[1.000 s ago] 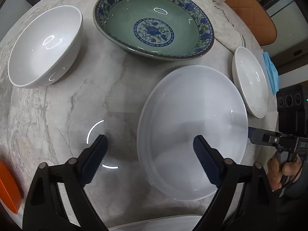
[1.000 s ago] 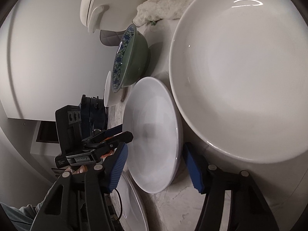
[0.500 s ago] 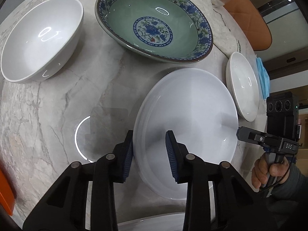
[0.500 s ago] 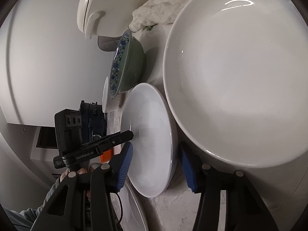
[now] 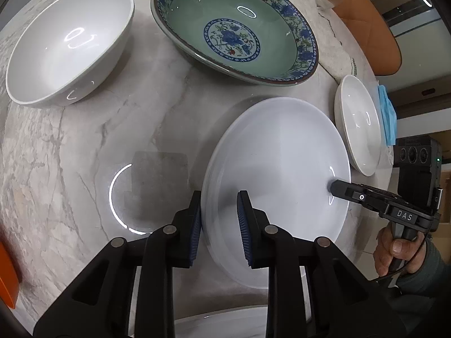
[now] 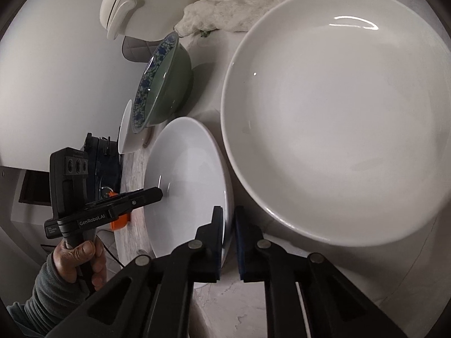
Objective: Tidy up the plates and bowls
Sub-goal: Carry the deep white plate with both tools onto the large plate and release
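Left wrist: left gripper (image 5: 219,225) pinches white plate (image 5: 282,180) rim, lower centre.
Right wrist: right gripper (image 6: 229,239) clamps opposite rim.
Why: likely two-sided lift for stacking.

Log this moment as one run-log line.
left gripper: shut on white plate rim | right gripper: shut on opposite rim | plate: on marble table | phase: two-handed grasp

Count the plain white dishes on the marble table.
4, perhaps more out of view: a deep bowl far left, the plate both jaws clamp at centre, a small dish at the right edge, and a rim barely showing nearest the camera.
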{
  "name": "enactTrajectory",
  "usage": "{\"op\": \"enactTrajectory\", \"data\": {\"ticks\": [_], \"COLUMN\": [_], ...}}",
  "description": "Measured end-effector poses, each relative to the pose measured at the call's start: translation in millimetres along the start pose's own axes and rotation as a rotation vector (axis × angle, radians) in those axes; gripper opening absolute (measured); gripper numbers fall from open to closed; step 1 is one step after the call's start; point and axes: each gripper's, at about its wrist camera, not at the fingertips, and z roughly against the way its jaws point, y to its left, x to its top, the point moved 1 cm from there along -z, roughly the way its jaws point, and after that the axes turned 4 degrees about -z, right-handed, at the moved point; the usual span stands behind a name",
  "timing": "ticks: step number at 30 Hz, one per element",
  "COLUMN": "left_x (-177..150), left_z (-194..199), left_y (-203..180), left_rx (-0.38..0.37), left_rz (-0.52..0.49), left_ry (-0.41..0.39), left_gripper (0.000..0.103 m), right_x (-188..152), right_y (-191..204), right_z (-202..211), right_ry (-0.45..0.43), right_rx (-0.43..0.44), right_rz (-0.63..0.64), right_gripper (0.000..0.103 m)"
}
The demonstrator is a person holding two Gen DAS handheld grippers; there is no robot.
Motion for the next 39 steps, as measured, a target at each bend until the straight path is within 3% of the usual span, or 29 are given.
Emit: {"op": "enactTrajectory", "data": {"ticks": [9, 17, 27, 34, 39], "left_x": [-13, -57, -177, -271, -312], "left_z": [22, 69, 134, 130, 113], "left_y": [-1, 12, 42, 51, 54], "left_rx": [-0.011, -0.009, -0.004, -0.011, -0.017], "left_rz": [0.019, 0.095, 0.269, 0.407, 0.469], "left_ry": [-0.026, -0.083, -0.165, -0.171, -0.162], "left_gripper": [0.022, 0.022, 0.022, 0.022, 0.022], "right_x": [0, -2, -43, -93, -115], "right_y": [12, 59, 127, 146, 150], "right_z": [3, 13, -10, -48, -66], "right_ry": [0.009, 0.036, 0.191, 0.318, 0.369], "right_rx": [-0.049, -0.043, -0.032, -0.073, -0.097], "right_rz": [0.026, 0.119, 0.289, 0.390, 0.420], "right_gripper": [0.011, 0.011, 0.011, 0.012, 0.012]}}
